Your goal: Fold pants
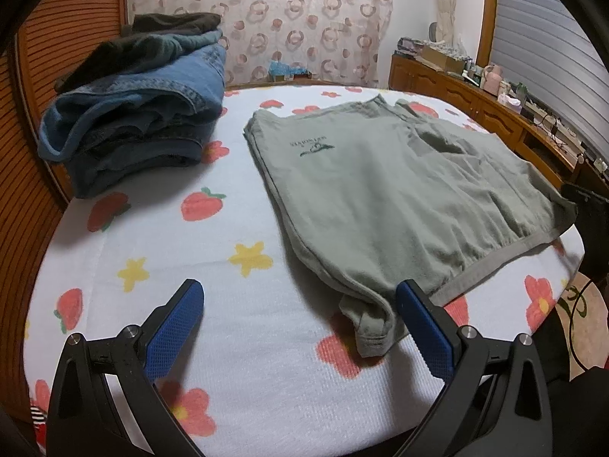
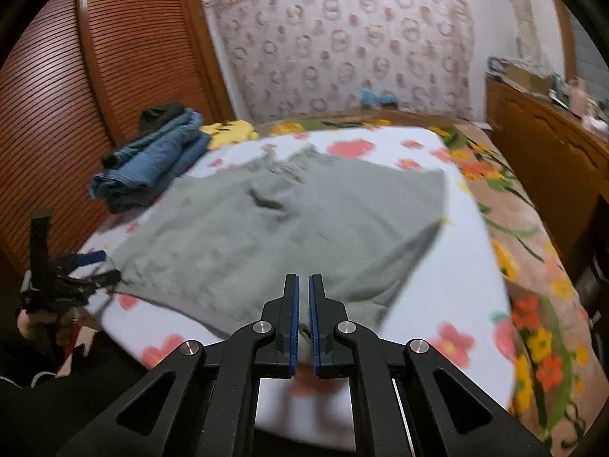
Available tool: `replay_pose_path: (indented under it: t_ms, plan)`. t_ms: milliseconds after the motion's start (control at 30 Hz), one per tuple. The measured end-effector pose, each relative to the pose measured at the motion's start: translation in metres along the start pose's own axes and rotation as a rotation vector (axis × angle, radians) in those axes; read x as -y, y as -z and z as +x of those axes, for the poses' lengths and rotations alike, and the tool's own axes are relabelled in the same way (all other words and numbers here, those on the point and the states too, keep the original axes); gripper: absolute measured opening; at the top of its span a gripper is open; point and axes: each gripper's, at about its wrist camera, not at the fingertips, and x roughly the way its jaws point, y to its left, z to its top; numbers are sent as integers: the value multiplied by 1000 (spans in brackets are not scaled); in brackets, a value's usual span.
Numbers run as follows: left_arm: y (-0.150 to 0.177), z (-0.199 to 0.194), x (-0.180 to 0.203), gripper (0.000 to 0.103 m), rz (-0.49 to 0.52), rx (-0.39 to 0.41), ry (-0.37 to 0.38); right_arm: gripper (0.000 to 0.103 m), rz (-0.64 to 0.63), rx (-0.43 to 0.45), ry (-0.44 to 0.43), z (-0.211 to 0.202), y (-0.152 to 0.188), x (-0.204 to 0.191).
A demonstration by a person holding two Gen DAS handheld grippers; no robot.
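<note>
Grey-green pants point(image 1: 403, 198) lie spread on the white flowered cover point(image 1: 228, 335) of the bed, with a small dark logo on the cloth. My left gripper point(image 1: 300, 297) is open, its blue pads on either side of the near corner of the pants, just above the cover. In the right wrist view the pants point(image 2: 274, 228) fill the middle of the bed. My right gripper point(image 2: 301, 304) is shut on the near edge of the pants, with a strip of cloth between the pads. The left gripper point(image 2: 91, 262) shows at the left corner of the pants.
A stack of folded jeans and dark clothes point(image 1: 141, 114) sits at the back left of the bed, also in the right wrist view point(image 2: 152, 156). A slatted wooden wardrobe point(image 2: 76, 87) stands left. A cluttered wooden sideboard point(image 1: 495, 103) runs along the right. A yellow garment point(image 2: 230, 131) lies behind the stack.
</note>
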Motion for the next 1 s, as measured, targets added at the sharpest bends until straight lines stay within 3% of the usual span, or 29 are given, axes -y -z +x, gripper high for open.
replay_pose_path:
  t_ms: [167, 333, 500, 567, 733, 1000]
  plan:
    - [-4, -11, -4, 102, -2, 31, -7, 2, -96, 24, -90, 16, -18, -33]
    - [-7, -17, -10, 102, -6, 47, -17, 3, -173, 16, -110, 24, -22, -53]
    - [-8, -21, -9, 102, -3, 57, -9, 7, -129, 4, -1, 16, -11, -29]
    - [-8, -21, -8, 102, -5, 60, -3, 17, -108, 0, 53, 7, 3, -18]
    - [-8, -21, -1, 102, 8, 61, 10, 31, -27, -30, 165, -11, 45, 14]
    - [-8, -17, 8, 102, 22, 45, 27, 34, 57, -96, 238, -18, 87, 38]
